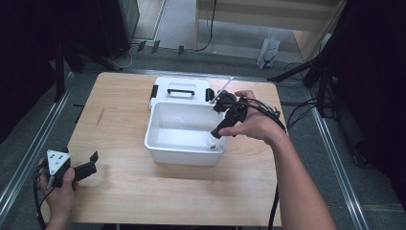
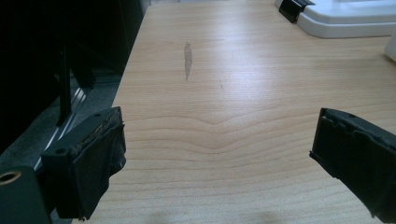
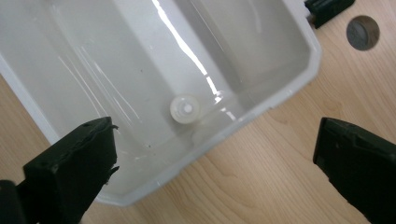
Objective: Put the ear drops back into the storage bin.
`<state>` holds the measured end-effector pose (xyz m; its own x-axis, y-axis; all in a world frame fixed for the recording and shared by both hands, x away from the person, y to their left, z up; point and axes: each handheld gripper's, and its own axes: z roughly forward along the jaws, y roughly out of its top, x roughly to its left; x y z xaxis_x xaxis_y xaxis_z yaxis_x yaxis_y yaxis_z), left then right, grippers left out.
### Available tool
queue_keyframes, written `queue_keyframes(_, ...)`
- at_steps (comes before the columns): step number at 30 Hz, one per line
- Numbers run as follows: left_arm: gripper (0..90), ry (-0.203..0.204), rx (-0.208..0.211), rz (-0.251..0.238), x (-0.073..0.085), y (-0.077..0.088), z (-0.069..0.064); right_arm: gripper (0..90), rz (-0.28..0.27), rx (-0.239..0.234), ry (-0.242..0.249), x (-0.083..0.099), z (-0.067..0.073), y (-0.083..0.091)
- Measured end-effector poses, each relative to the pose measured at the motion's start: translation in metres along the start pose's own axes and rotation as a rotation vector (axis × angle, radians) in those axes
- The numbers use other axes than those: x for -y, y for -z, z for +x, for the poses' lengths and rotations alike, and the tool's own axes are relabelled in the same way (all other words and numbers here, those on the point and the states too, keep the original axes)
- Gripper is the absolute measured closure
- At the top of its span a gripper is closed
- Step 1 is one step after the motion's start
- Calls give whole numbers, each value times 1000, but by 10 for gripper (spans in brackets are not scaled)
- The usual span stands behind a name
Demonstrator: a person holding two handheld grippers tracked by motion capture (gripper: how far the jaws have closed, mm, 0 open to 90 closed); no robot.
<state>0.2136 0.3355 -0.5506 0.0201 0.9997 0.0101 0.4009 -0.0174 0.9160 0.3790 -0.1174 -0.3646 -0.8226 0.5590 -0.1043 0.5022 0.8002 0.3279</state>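
Resting below spread right gripper (image 3: pixel 215 154): cap (image 3: pixel 186 109)

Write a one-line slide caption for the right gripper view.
Open jaws poised above a white tub holding a small round white cap.

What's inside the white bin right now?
The white bin holds one small round white bottle near a corner by the right gripper. The near wall hides part of its floor.

The table (image 1: pixel 124 191) is pale, matt wood grain. The box (image 3: pixel 261 109) is glossy white plastic; its cap (image 3: pixel 185 108) looks translucent.
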Motion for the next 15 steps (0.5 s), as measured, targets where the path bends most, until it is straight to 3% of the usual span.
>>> queue_keyframes(15,35,-2,-1,5,0,0,0,0,-32,93,-73,45,-19,17)
